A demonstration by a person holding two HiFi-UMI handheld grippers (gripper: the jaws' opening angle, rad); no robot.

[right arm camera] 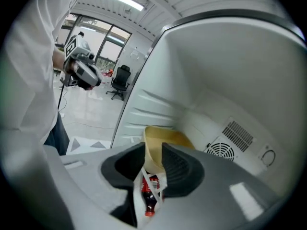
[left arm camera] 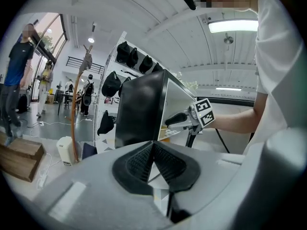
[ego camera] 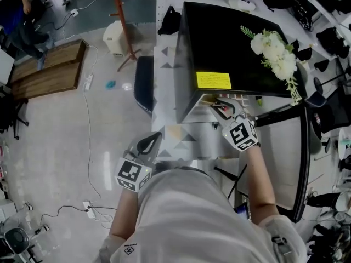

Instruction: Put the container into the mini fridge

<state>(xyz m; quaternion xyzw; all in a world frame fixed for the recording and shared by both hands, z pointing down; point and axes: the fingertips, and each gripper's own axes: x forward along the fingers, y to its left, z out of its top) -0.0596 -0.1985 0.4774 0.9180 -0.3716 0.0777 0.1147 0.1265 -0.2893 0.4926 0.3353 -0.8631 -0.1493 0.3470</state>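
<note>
Your right claw [right arm camera: 153,146] is inside the mini fridge [ego camera: 230,43], and its jaws stand apart. The thin side of the tan container [right arm camera: 169,137] is between them, but I think the pads are not squeezing it. The container sits inside the fridge, in front of the back wall with the round vent [right arm camera: 221,152]. So the job looks nearly done.

Here is what could go wrong. If you pull the claw back crooked, one jaw can catch that thin side. Then the container gets dragged out or tips over, so pull straight back.

A red bottle [right arm camera: 149,198] shows just under the claw. I cannot tell where it stands. If you dip low, you may knock it.

The flowers [ego camera: 274,51] lie on top of the fridge, and a hard bump could shake them off.

The door [ego camera: 303,158] hangs open on your right. If you swing it too soon, it will hit your arm.

Your left claw [left arm camera: 152,145] is closed with nothing in it. It waits over the worktop [ego camera: 164,64], away from the fridge opening.
</note>
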